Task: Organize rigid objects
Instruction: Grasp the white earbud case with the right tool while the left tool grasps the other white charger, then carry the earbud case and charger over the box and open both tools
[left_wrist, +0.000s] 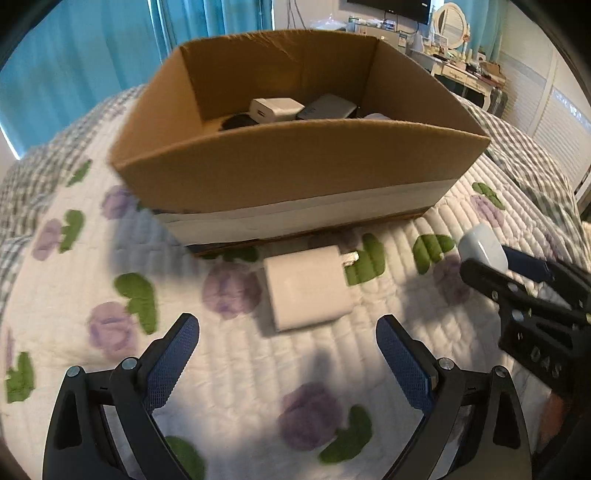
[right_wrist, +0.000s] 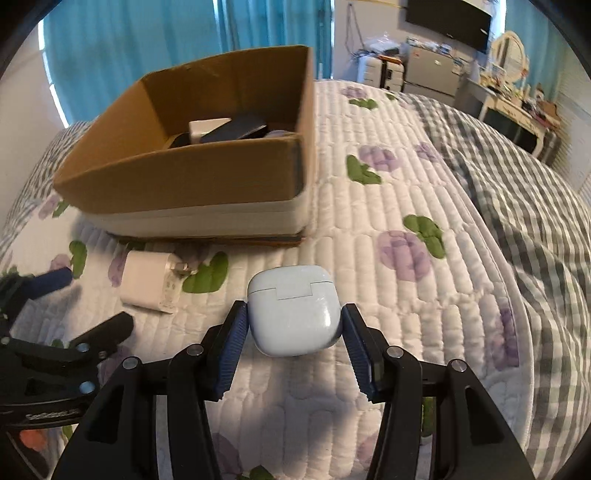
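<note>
An open cardboard box (left_wrist: 295, 162) stands on the bed and holds a white charger (left_wrist: 275, 109), a grey flat device (left_wrist: 327, 107) and a black item. A white power adapter (left_wrist: 308, 288) lies on the quilt in front of the box; it also shows in the right wrist view (right_wrist: 149, 282). My left gripper (left_wrist: 288, 354) is open, just short of the adapter. My right gripper (right_wrist: 293, 332) is shut on a pale blue earbud case (right_wrist: 293, 310), held above the quilt; the case also shows in the left wrist view (left_wrist: 484, 245).
The floral quilt (right_wrist: 369, 221) covers the bed, with a checked blanket (right_wrist: 535, 206) bunched at the right. The box also shows in the right wrist view (right_wrist: 192, 177). Teal curtains, a dresser and a TV are behind the bed.
</note>
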